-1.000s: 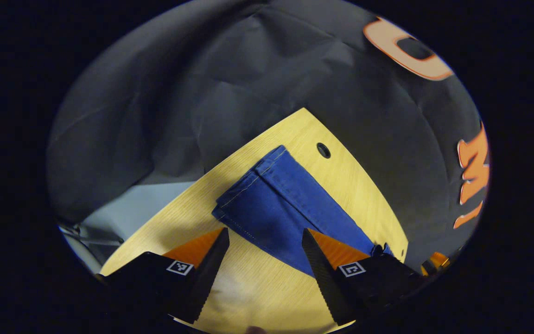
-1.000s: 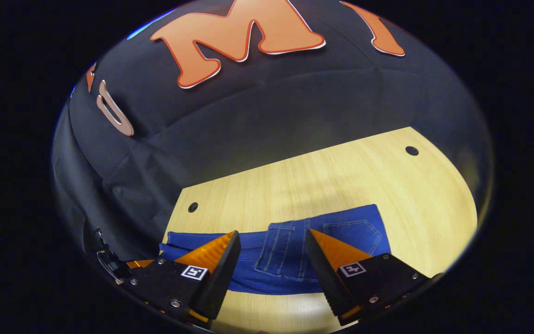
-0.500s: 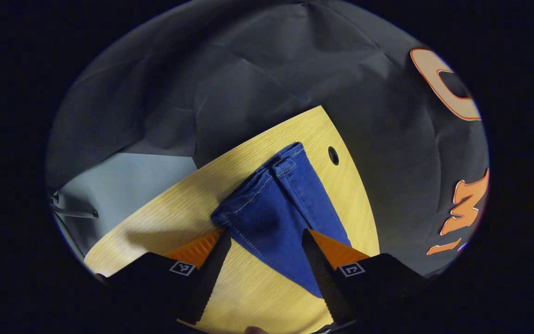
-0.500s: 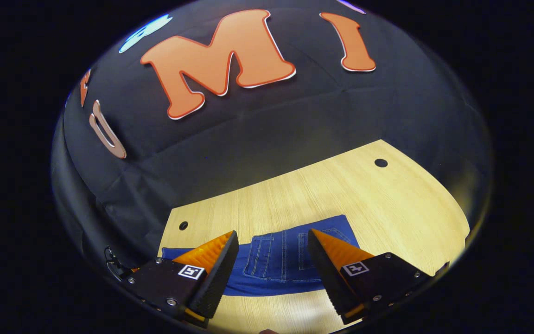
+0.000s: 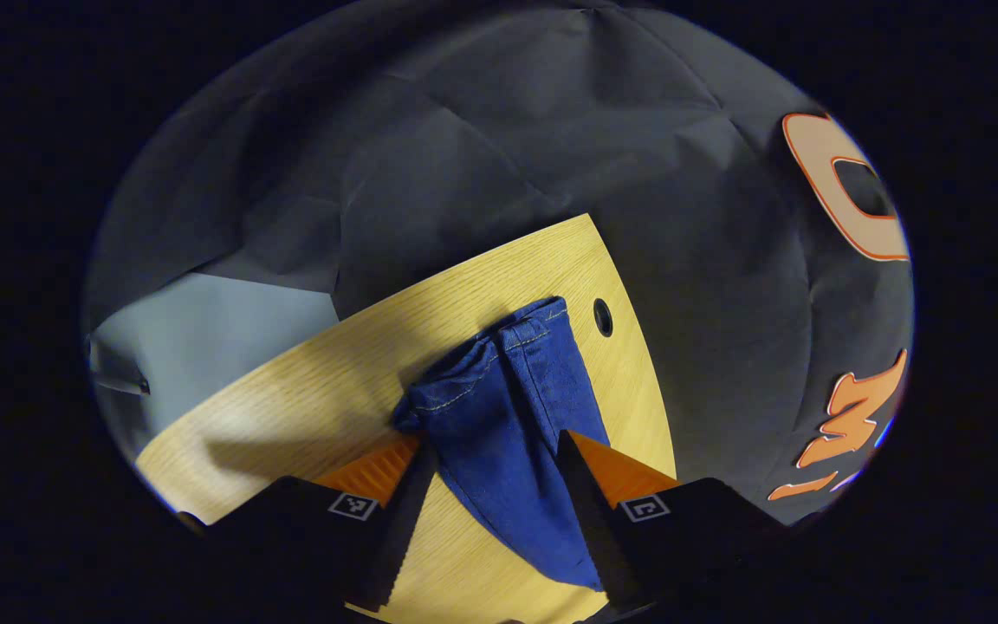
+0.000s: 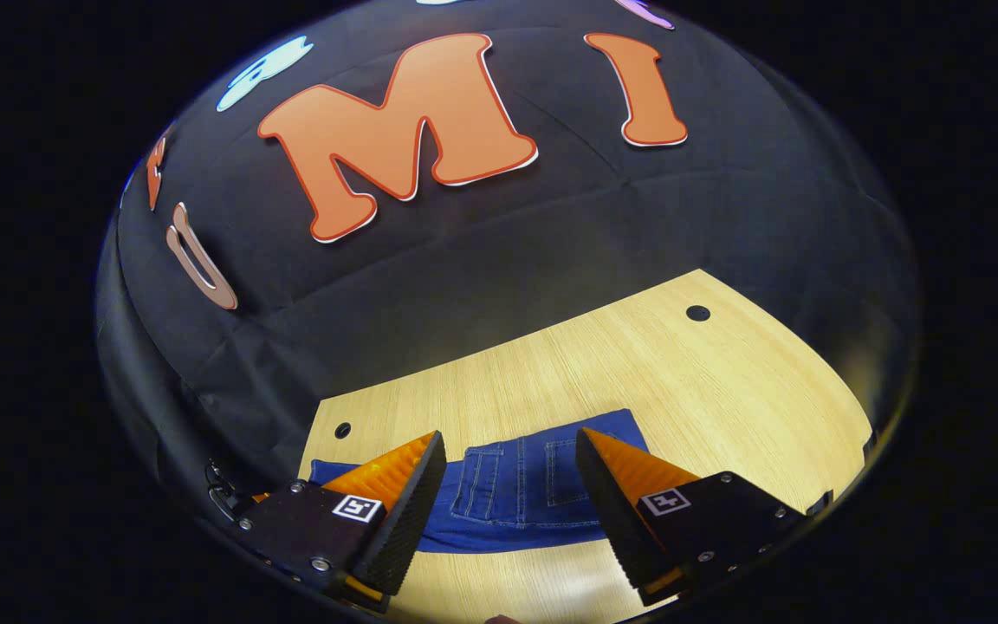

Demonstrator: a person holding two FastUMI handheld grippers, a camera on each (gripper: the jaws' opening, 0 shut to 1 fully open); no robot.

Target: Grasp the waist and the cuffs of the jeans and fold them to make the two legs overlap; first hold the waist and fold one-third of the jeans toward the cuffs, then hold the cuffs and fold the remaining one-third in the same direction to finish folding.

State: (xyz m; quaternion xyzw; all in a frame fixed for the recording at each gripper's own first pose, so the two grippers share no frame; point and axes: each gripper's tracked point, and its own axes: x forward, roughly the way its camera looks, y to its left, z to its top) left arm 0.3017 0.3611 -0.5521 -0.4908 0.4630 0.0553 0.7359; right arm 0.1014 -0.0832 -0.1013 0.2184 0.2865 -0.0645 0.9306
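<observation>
The blue jeans [image 5: 508, 407] lie flat on the wooden table [image 5: 308, 390]. In the left gripper view the leg end runs away from me, and its two stitched cuffs [image 5: 521, 334] sit close together near the table's far edge. My left gripper [image 5: 492, 446] hovers open above the leg, with the cloth showing between its fingers but not touched. In the right gripper view the waist end of the jeans [image 6: 521, 490] shows its back pockets. My right gripper [image 6: 509, 438] is open above it with nothing held.
The table [image 6: 638, 364] has small round holes, one by the cuffs [image 5: 603, 317] and two near its back corners [image 6: 698, 313] [image 6: 342, 430]. Black cloth walls stand close behind the table. A pale floor [image 5: 204, 329] lies past the table's left edge.
The left gripper has swung round, so the leg now runs straight between its fingers. The right gripper has drawn back, and the waist looks smaller and lower in its view.
</observation>
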